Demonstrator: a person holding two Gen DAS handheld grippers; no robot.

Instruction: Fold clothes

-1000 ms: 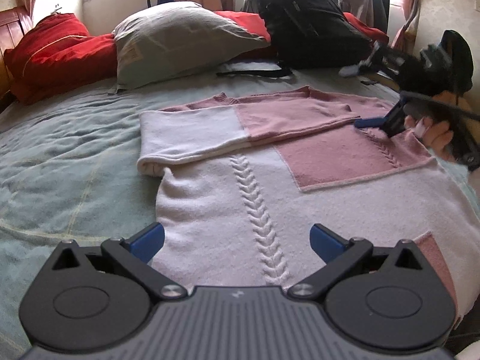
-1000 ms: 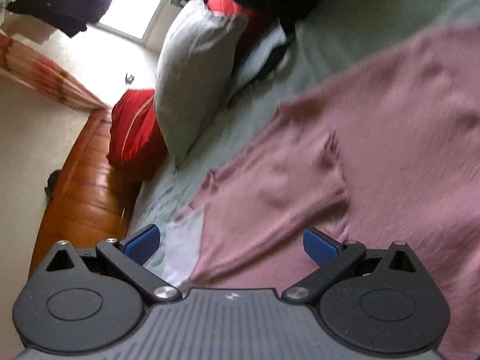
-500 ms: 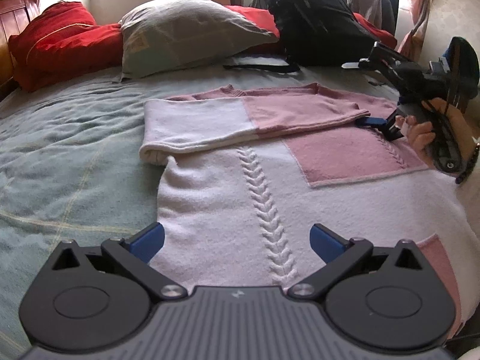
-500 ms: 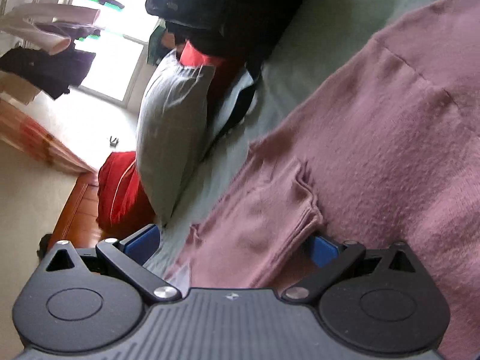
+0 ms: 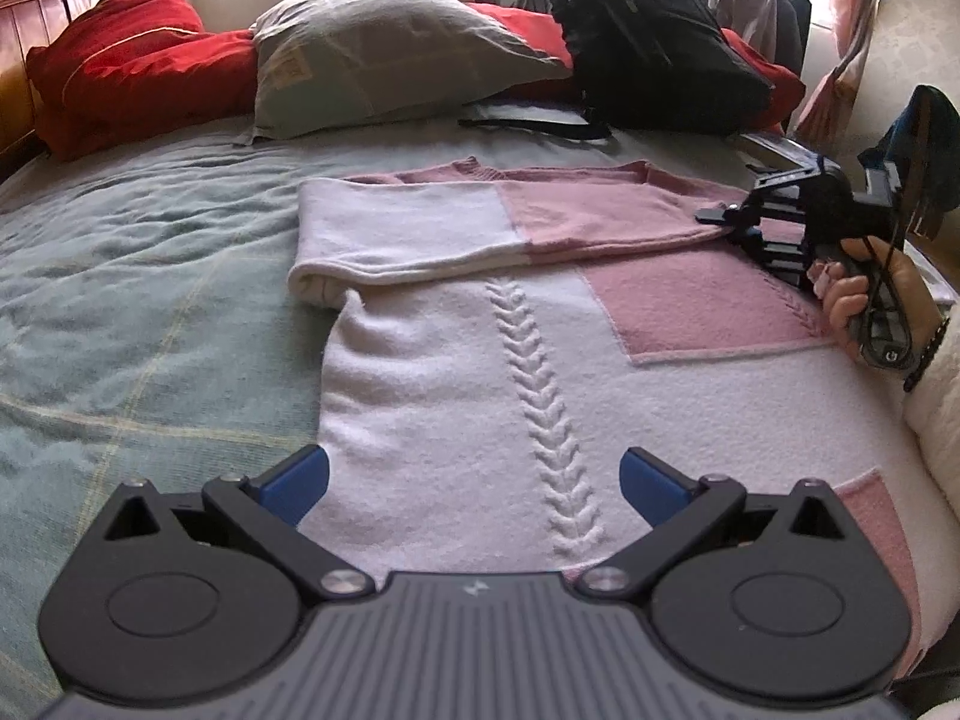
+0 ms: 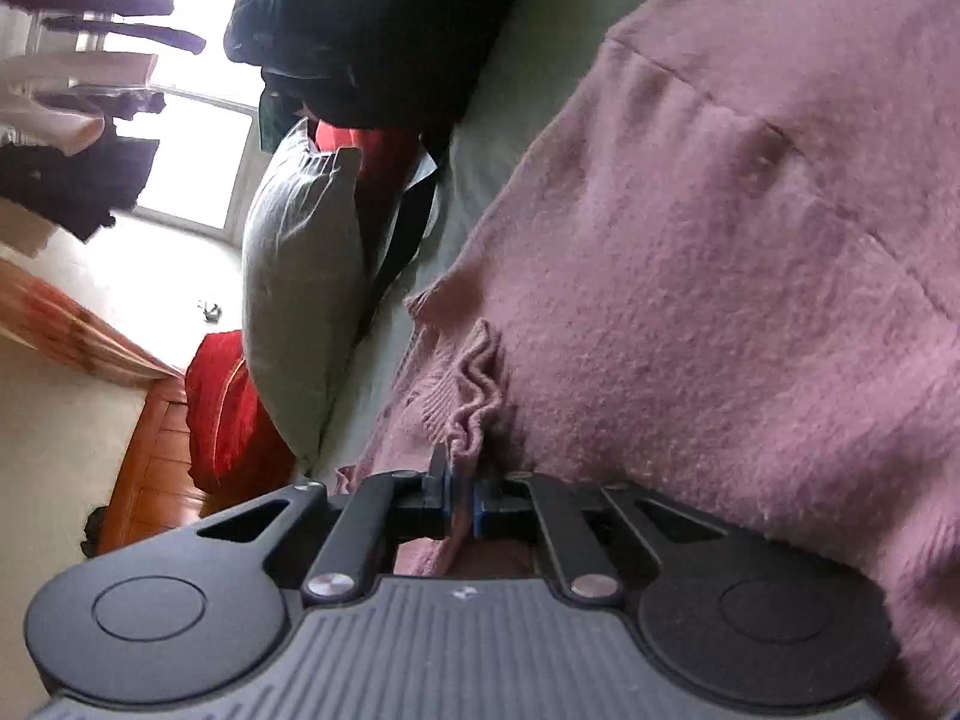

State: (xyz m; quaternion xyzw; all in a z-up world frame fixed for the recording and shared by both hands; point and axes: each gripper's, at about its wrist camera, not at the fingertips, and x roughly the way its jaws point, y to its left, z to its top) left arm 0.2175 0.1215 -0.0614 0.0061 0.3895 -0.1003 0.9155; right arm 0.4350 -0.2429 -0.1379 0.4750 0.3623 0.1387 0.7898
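- Across the grey-green blanket (image 5: 120, 276) of the bed lies the sweater (image 5: 456, 384), white and pink, spread flat with its cable-knit line running down the middle.
- One sleeve (image 5: 480, 228) is folded across the chest, white at the near-left end, pink toward the right.
- Down at the hem, the left gripper (image 5: 474, 480) hangs just above the white knit, blue pads spread wide, nothing between them.
- Over on the right side, the right gripper (image 6: 461, 501) is clenched: its blue pads pinch a ruffled bit of pink knit at the pink end of that folded sleeve.
- From the left wrist view you can see that gripper (image 5: 729, 221) lying low on the pink part, a hand (image 5: 870, 294) wrapped round its handle, a bracelet at the wrist.
- Behind the sweater, at the head of the bed: a grey pillow (image 5: 384, 54), a red cushion (image 5: 126, 60) beside it, and a black backpack (image 5: 648, 42) to the right.
- Clothes hang by the bright window in the far right corner.
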